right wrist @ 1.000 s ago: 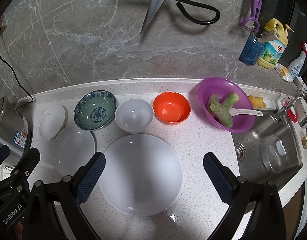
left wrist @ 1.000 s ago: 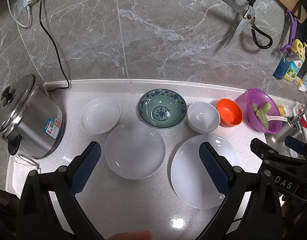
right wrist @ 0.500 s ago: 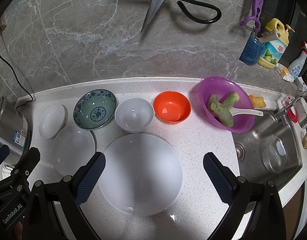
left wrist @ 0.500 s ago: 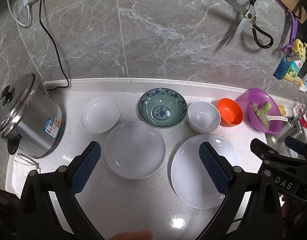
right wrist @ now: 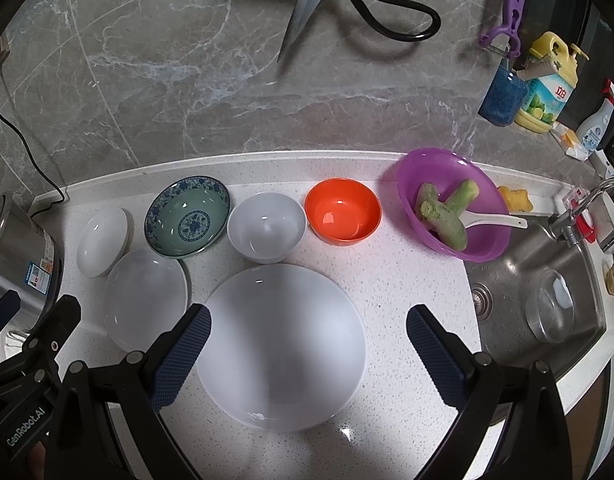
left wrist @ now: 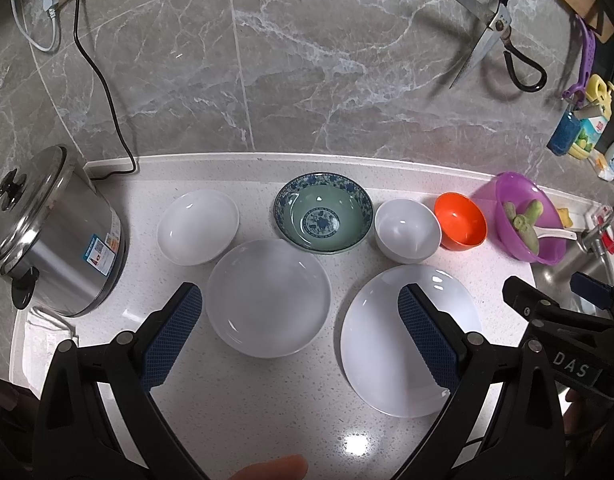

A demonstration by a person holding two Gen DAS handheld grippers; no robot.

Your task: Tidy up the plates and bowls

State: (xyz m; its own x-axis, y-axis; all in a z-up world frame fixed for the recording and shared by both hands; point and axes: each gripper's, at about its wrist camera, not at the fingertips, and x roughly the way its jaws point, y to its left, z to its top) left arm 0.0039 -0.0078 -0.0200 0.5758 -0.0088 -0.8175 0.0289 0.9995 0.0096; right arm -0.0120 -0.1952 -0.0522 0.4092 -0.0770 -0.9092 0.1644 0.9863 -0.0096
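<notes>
On the white counter lie a large white plate [left wrist: 403, 344] [right wrist: 281, 344], a medium white plate [left wrist: 269, 296] [right wrist: 145, 298] and a small white plate [left wrist: 197, 226] [right wrist: 101, 240]. Behind them stand a blue-patterned green bowl [left wrist: 323, 212] [right wrist: 187, 216], a white bowl [left wrist: 407, 230] [right wrist: 267, 226] and an orange bowl [left wrist: 461, 220] [right wrist: 343, 210]. My left gripper [left wrist: 299, 300] hovers open above the medium plate. Over the large plate my right gripper [right wrist: 309, 322] is open and holds nothing.
A steel rice cooker [left wrist: 47, 236] stands at the left with its cord to the wall. A purple bowl [right wrist: 453, 204] with green vegetable pieces and a spoon sits beside the sink [right wrist: 539, 292]. Scissors [right wrist: 347, 0] hang on the wall; bottles [right wrist: 547, 84] stand at the far right.
</notes>
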